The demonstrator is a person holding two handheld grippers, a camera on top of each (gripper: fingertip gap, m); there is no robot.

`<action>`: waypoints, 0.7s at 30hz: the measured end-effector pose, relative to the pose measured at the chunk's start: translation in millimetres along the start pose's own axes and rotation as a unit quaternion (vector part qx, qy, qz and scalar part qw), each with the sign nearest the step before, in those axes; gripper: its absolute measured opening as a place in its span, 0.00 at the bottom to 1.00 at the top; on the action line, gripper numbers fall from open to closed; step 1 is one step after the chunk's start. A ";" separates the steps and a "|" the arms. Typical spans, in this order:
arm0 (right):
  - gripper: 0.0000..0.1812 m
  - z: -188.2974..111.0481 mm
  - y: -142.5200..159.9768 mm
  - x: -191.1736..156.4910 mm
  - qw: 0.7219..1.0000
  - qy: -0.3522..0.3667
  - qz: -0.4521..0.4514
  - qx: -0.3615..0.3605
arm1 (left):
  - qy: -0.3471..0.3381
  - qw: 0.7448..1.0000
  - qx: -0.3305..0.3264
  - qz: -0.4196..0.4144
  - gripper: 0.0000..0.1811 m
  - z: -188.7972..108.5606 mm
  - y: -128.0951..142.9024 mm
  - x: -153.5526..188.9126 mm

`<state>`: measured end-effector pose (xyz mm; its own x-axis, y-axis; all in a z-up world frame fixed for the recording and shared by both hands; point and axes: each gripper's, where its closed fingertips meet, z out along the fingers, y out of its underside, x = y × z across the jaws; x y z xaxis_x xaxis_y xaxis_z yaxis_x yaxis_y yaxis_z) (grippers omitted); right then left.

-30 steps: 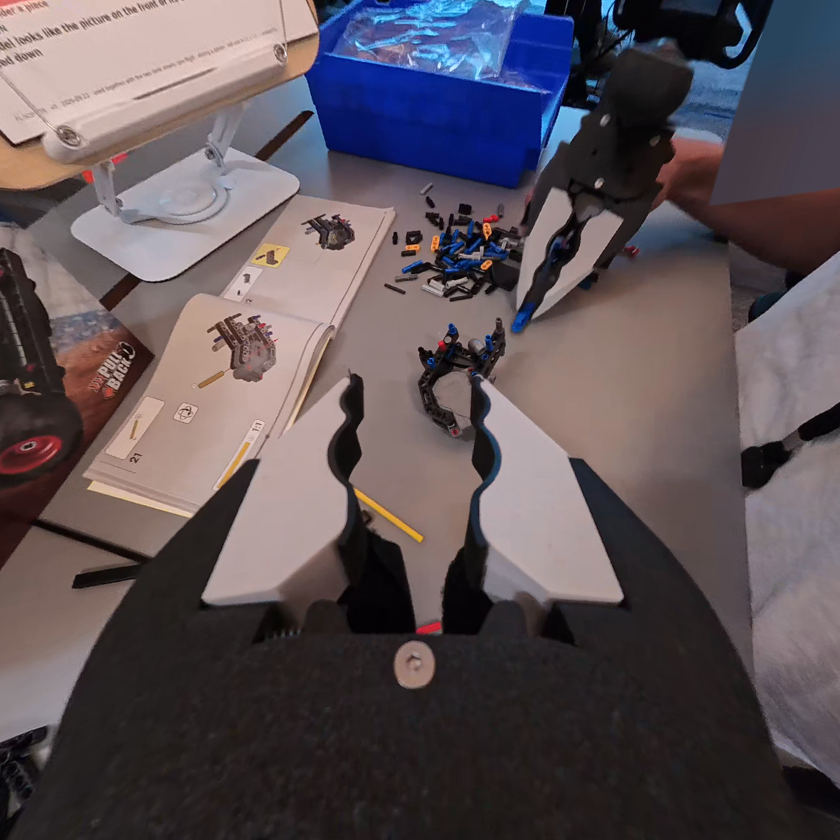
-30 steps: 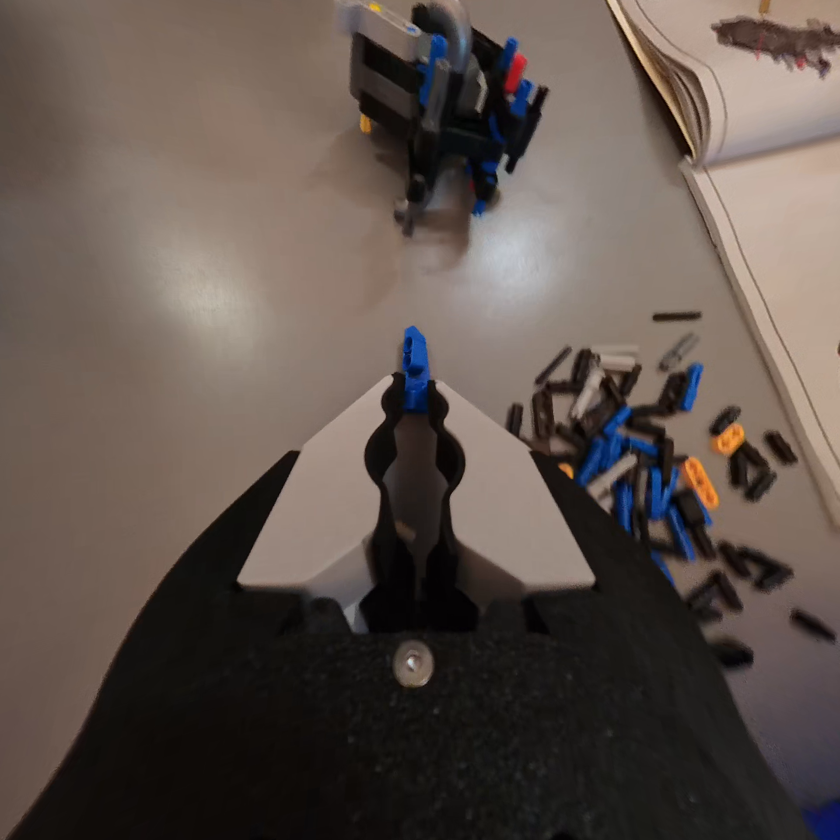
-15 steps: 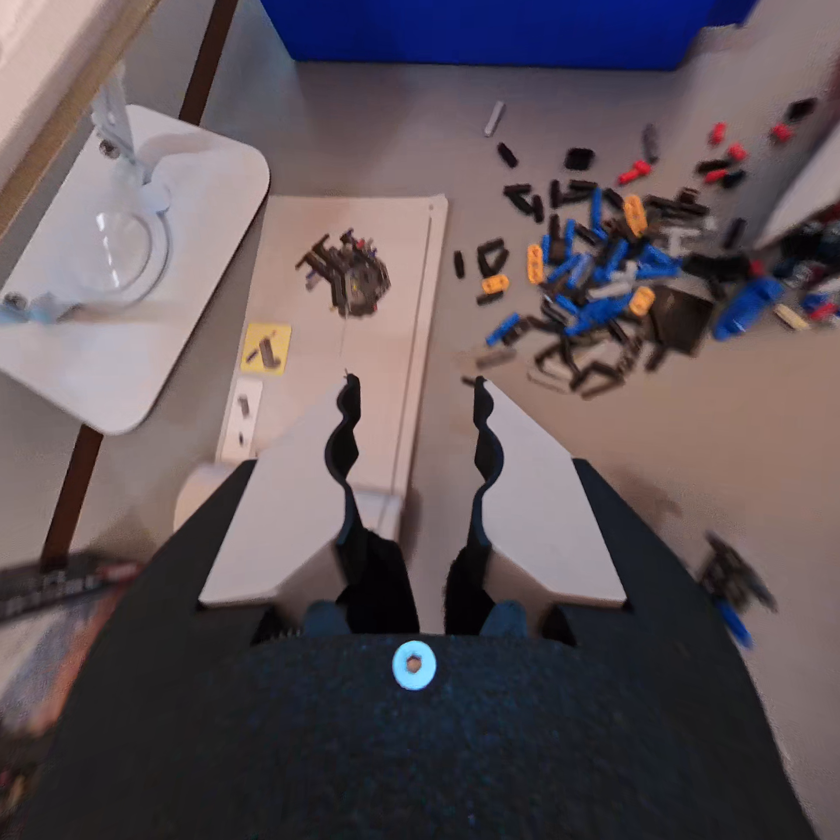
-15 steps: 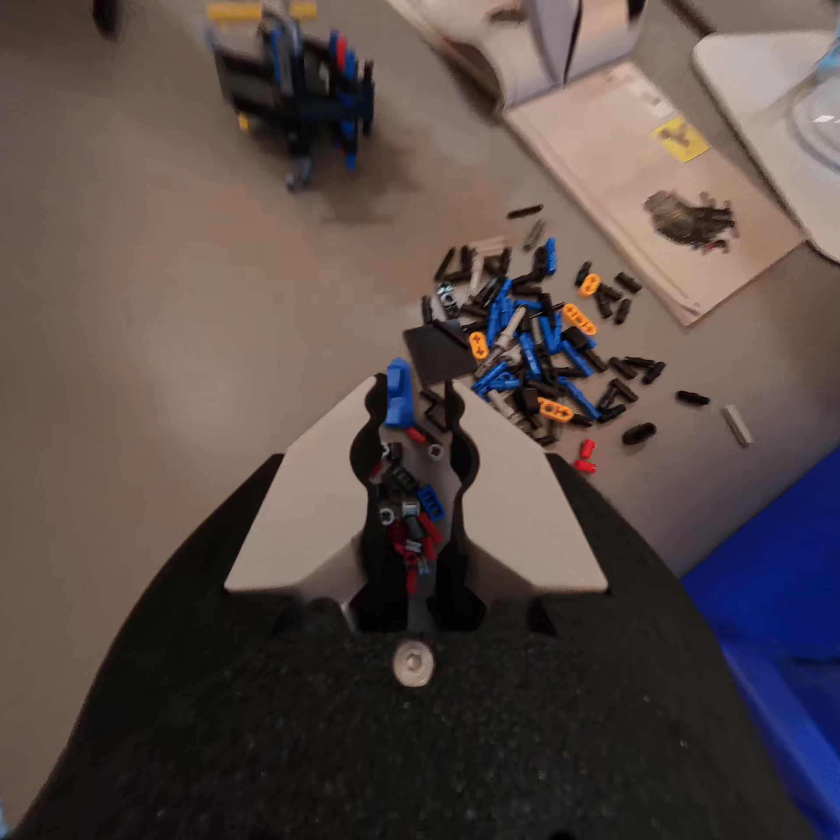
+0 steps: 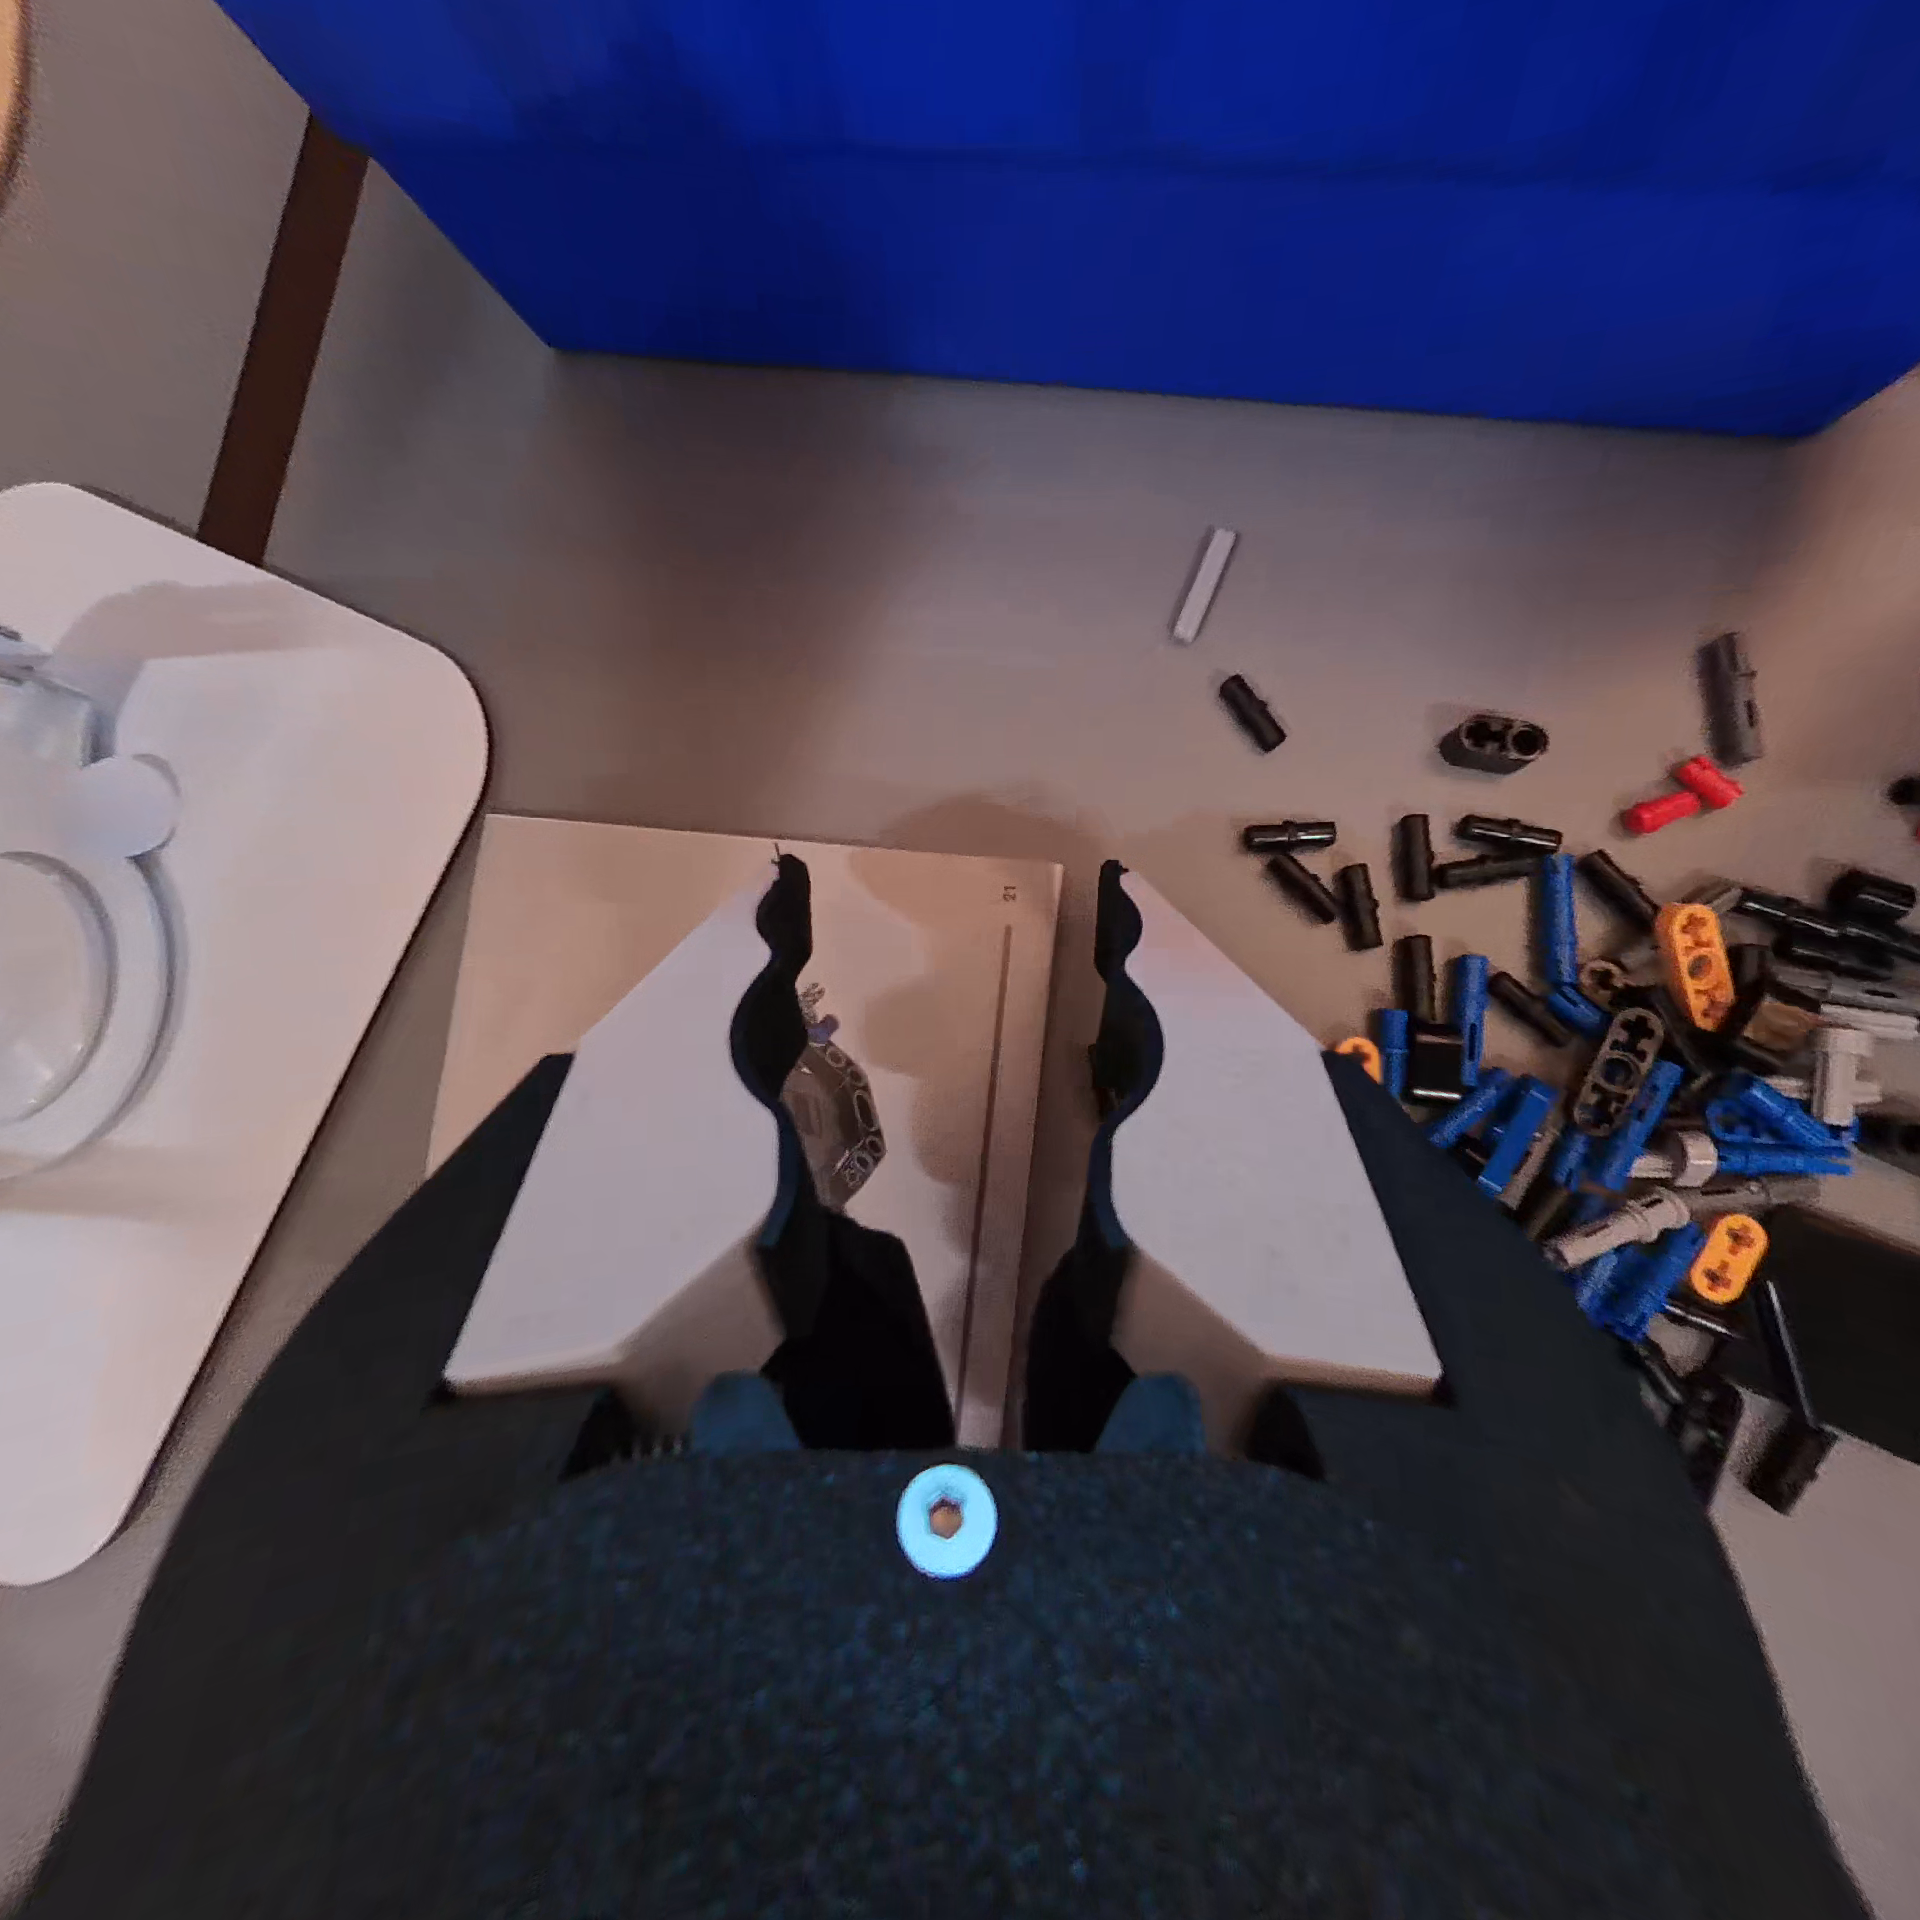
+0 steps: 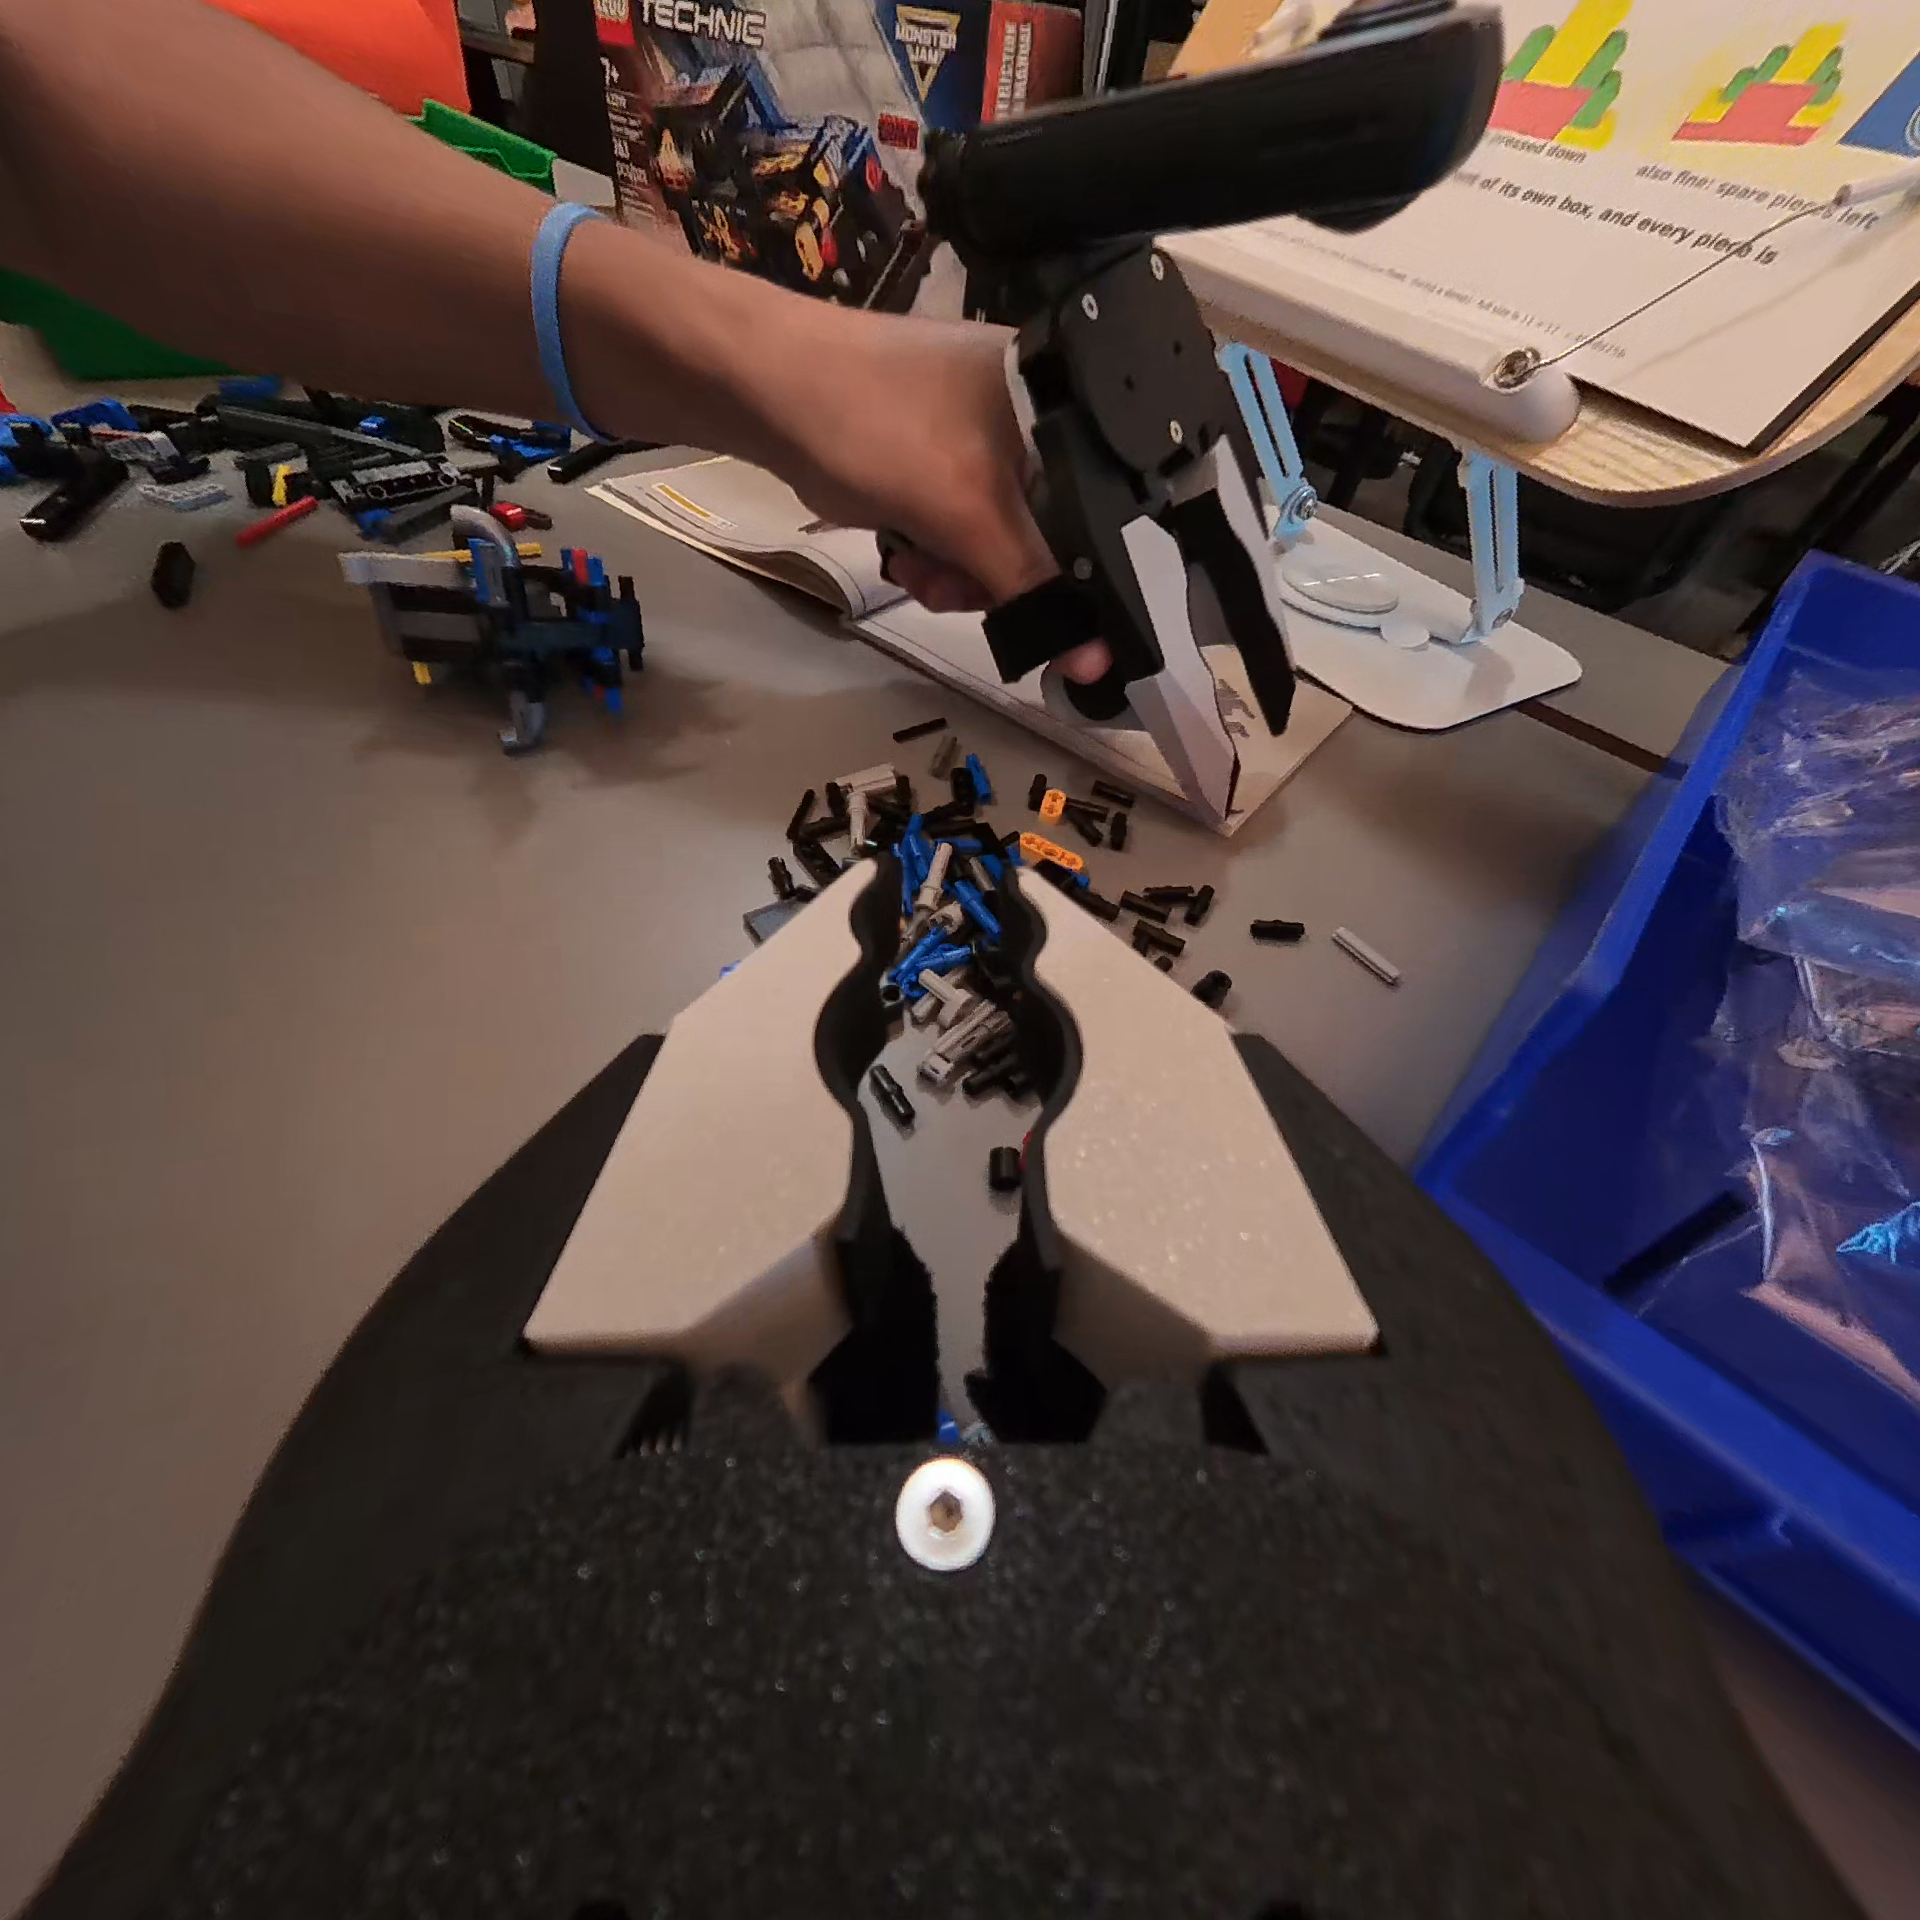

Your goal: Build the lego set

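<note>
Going left to right in the right wrist view: way out at 9 o'clock there's a messy scatter of dark pieces (image 6: 260, 468) on the grey tabletop (image 6: 312, 987), then the half-built model (image 6: 499, 613), black and blue with a grey arch on top, sitting upright around 10 o'clock. Behind it a set box (image 6: 769, 135) stands at 12.

Dead centre is the loose parts pile (image 6: 966, 883), mostly black and blue pins with a couple of orange bits. The right gripper (image 6: 948, 883) hangs just over it, jaws apart, nothing in them.

Up at 1 o'clock a person's hand (image 6: 914, 457) holds the left gripper (image 6: 1231, 727) over the open instruction booklet (image 6: 1143, 748). Its jaws are wide apart and empty too, clear in the left wrist view (image 5: 948, 883).

Far right, 3 o'clock: the blue bin (image 6: 1538, 1195), with clear plastic bags (image 6: 1829, 935) crumpled inside. Can't tell what's in the bags. A white stand base (image 6: 1455, 665) sits behind the bin.
</note>
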<state>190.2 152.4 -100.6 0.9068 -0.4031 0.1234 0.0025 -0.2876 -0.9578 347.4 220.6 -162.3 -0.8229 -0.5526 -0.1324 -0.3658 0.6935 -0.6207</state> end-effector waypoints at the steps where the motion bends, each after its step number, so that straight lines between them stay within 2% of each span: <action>1: 0.10 -0.3 0.5 0.2 1.000 -0.001 0.001 0.000 | 0.001 1.000 0.001 -0.002 0.29 2.3 1.0 -0.4; 5: 0.10 -0.1 0.4 0.1 1.000 -0.007 0.009 0.001 | 0.017 1.000 0.002 -0.022 0.29 8.3 5.0 -0.6; 14: 0.10 1.6 5.0 -2.2 1.000 -0.010 0.003 -0.009 | 0.027 0.997 0.027 -0.063 0.29 1.8 4.1 -9.6; 21: 0.10 1.9 5.5 -2.8 1.000 -0.012 0.003 -0.011 | 0.041 0.998 0.026 -0.043 0.17 2.0 2.2 2.9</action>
<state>188.5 153.6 -106.7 0.9170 -0.3831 0.1112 -0.0121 -0.3052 -0.9522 345.1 219.6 -165.6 -0.8231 -0.5677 -0.0145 -0.4156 0.6196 -0.6659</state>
